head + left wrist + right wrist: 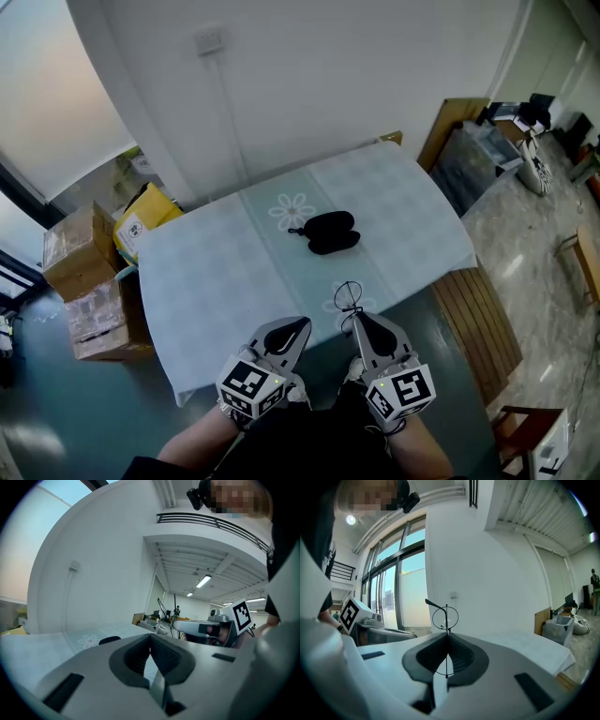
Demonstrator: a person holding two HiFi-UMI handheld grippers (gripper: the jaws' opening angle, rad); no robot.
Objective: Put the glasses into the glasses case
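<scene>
White-walled room w/ a wall switch and a big window at left. The floor is dark green near the bench and glossy tile off to the right. Cardboard boxes and a yellow bag sit by the bench's left end, and a slatted wooden board lies at its right.

The bench wears a pale blue checked cloth w/ daisy motifs. The black glasses case lies near the bench's middle, just beside one daisy.

The right gripper is over the near edge, fingers clenched on the thin wire glasses (one round lens sticks up past the tips). The left gripper, just beside it, has its fingers pressed together w/ nothing between. Glasses and case are well apart.
</scene>
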